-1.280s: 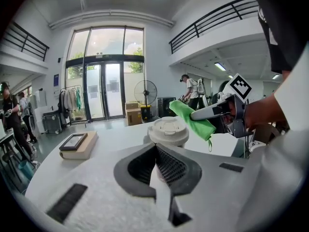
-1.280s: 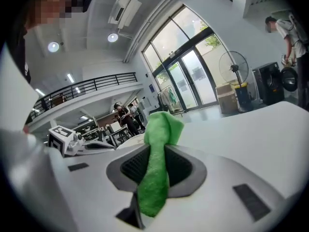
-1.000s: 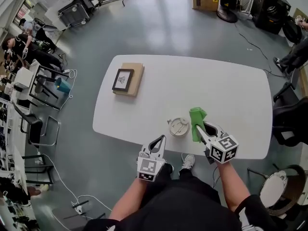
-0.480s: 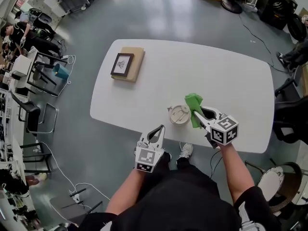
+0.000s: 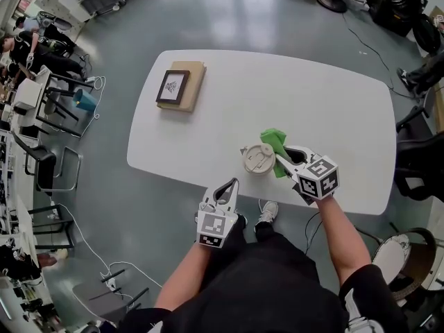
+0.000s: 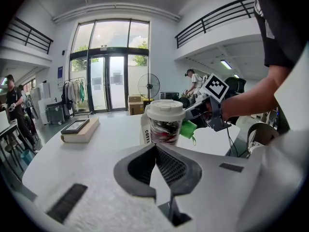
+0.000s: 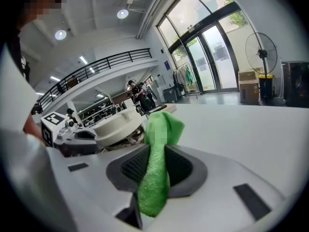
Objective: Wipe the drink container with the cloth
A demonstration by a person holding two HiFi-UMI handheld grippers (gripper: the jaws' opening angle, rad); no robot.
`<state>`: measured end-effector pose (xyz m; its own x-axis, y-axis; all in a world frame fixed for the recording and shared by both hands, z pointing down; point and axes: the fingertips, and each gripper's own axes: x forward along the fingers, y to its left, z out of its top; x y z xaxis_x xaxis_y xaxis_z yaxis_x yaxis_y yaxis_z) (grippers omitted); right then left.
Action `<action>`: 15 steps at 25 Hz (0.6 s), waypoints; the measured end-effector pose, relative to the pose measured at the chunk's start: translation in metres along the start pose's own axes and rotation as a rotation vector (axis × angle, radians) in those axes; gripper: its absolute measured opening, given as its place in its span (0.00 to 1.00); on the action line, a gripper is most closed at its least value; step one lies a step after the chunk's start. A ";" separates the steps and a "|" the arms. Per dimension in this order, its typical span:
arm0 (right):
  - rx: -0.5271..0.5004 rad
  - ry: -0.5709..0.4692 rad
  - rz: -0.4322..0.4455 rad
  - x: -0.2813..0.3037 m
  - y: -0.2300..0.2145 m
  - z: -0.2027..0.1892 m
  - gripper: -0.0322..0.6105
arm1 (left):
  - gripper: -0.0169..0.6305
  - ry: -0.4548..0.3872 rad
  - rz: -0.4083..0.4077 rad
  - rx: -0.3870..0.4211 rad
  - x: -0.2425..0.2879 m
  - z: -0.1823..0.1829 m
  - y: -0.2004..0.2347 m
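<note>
Currently the right gripper (image 7: 154,164) clenches the green cloth (image 7: 155,178), with the lidded coffee cup (image 6: 165,122) just left of its jaw tips, while the left gripper (image 6: 155,150), jaws pressed together on nothing, stops short of it, so a sideways wipe may topple the unsteadied cup.

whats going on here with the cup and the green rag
A person holds a gripper in each hand at a white table. The right gripper is clamped on a green cloth, held beside a lidded cup. The left gripper is shut and empty, just off the table's near edge.
</note>
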<state>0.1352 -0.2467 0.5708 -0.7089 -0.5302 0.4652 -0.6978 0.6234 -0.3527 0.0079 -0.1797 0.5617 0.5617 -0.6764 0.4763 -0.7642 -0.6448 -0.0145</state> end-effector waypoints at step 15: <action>-0.031 0.145 -0.070 0.035 -0.019 -0.049 0.20 | 0.05 0.043 0.007 -0.014 -0.006 -0.024 0.005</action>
<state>0.1281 -0.2487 0.6340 -0.6349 -0.4856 0.6009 -0.7398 0.6064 -0.2916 -0.0071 -0.1704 0.5802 0.5422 -0.6651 0.5135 -0.7729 -0.6345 -0.0058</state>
